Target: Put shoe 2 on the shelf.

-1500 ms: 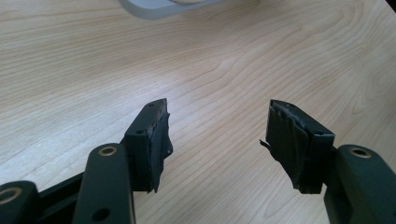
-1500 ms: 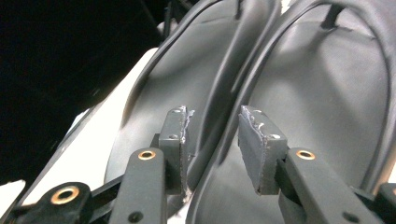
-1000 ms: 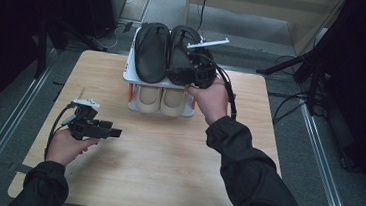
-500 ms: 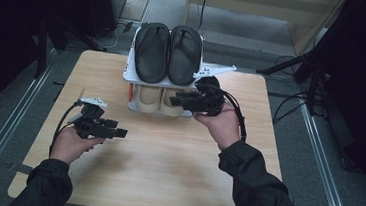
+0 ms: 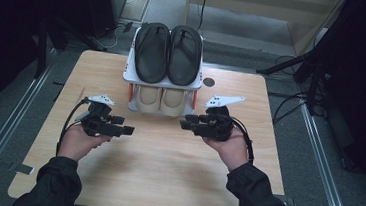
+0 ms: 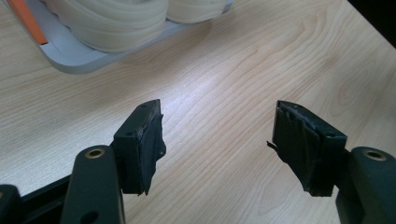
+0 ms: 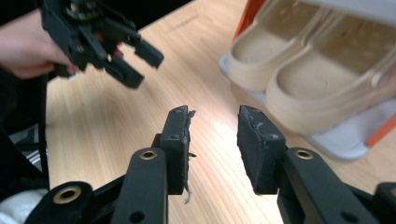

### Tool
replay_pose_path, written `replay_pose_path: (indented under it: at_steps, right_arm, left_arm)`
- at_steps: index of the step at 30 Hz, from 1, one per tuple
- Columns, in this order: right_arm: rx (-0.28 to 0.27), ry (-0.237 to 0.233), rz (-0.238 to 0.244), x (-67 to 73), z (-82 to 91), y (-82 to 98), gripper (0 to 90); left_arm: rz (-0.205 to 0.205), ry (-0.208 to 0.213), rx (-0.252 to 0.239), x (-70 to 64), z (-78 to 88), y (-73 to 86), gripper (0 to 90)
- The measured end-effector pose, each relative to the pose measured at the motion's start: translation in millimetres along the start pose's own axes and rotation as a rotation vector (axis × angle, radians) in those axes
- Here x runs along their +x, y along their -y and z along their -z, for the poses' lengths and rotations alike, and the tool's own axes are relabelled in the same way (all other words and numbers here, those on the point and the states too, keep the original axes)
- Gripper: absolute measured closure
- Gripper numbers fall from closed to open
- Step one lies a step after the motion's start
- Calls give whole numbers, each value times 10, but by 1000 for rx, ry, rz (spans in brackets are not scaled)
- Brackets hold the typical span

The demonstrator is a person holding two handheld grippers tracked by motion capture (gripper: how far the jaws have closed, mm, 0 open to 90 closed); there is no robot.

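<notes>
Right gripper (image 5: 185,125) withdrawn from black slippers (image 5: 168,52) atop shoe rack (image 5: 129,76), now low before rack, jaws just opening, part-open, empty. Left gripper (image 5: 127,130) wide, empty. Black pair placed, by look; next: hands rest or reach cream slippers (image 5: 160,99) on lower shelf.

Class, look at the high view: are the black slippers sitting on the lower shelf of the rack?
No: the black slippers lie on the top shelf of the rack, while the cream slippers sit on the lower shelf.
</notes>
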State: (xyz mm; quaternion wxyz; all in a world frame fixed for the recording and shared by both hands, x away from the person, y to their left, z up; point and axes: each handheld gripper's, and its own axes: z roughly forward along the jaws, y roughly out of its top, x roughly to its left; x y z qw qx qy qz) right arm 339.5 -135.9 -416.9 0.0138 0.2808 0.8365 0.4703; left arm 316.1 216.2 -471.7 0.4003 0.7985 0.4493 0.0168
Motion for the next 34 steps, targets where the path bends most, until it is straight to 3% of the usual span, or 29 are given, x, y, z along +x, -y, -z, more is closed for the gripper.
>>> replay_pose_path:
  at_steps: [4,9,15,20,25,29,32,34]
  right_arm:
    - [23,-7,-9,-50,-47,159,631]
    - [36,-7,-26,-131,-110,320,619]
    - [11,5,-61,-195,-108,441,587]
    - [50,43,-69,-227,-138,585,572]
    - [63,54,-71,-260,-154,629,537]
    - [50,67,-70,-270,-132,639,501]
    - [46,81,-75,-278,-120,651,458]
    - [42,90,-73,-280,-101,658,449]
  left_arm:
    - [-5,7,-1,-33,-57,8,327]
    - [-40,0,11,-94,-116,22,326]
    - [-55,9,52,-116,-161,27,332]
    - [-59,-2,41,-114,-174,50,341]
    - [-70,-4,39,-102,-179,56,341]
    - [-47,-16,32,-90,-193,42,341]
    - [-62,-44,18,-102,-216,30,341]
    - [-70,-39,18,-111,-230,20,341]
